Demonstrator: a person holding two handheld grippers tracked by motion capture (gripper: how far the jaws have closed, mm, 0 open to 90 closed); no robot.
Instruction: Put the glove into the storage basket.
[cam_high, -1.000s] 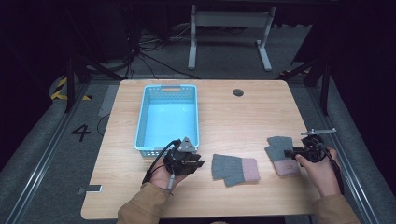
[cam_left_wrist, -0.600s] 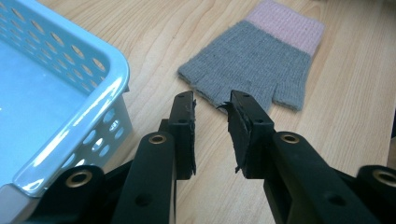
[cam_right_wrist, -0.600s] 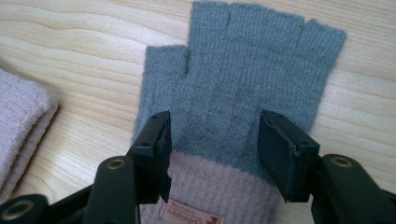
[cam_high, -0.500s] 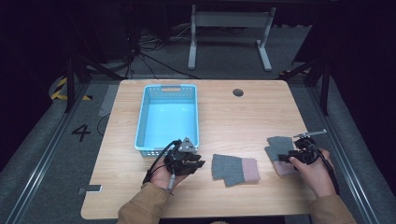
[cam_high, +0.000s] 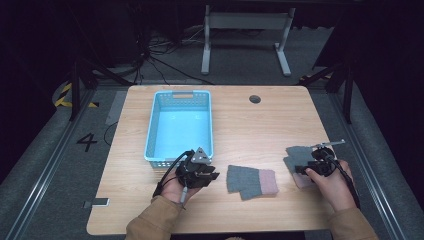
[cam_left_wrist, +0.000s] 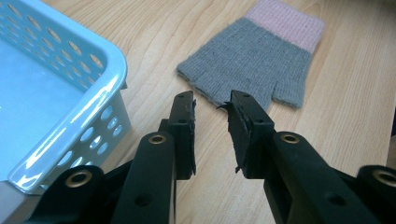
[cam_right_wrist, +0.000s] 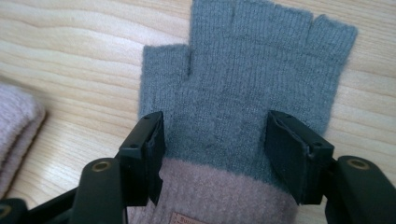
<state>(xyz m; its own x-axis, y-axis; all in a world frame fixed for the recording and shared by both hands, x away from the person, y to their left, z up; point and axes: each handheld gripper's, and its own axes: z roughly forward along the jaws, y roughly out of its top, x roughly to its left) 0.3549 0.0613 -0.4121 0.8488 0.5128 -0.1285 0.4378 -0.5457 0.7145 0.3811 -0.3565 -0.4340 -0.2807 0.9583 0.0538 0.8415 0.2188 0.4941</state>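
Note:
Two grey fingerless gloves with pink cuffs lie flat on the wooden table. One glove (cam_high: 251, 181) (cam_left_wrist: 261, 60) lies near the front middle, just ahead of my left gripper (cam_high: 214, 175) (cam_left_wrist: 212, 105). That gripper's jaws stand a little apart with nothing between them. The other glove (cam_high: 296, 156) (cam_right_wrist: 247, 93) lies at the right, fingers pointing away. My right gripper (cam_high: 301, 170) (cam_right_wrist: 215, 135) hangs over it near the cuff. Its jaws have just been opening and now straddle the glove's width without pressing on it.
A light blue plastic basket (cam_high: 150, 145) (cam_left_wrist: 93, 46) stands left of centre, close beside my left gripper. A cable hole (cam_high: 255, 99) sits near the table's far edge. The pink cuff (cam_right_wrist: 14, 121) of the middle glove shows at the left of the right gripper view.
My right gripper has edged slightly left over the right glove and its jaws have spread wider. The left gripper and both gloves have stayed put.

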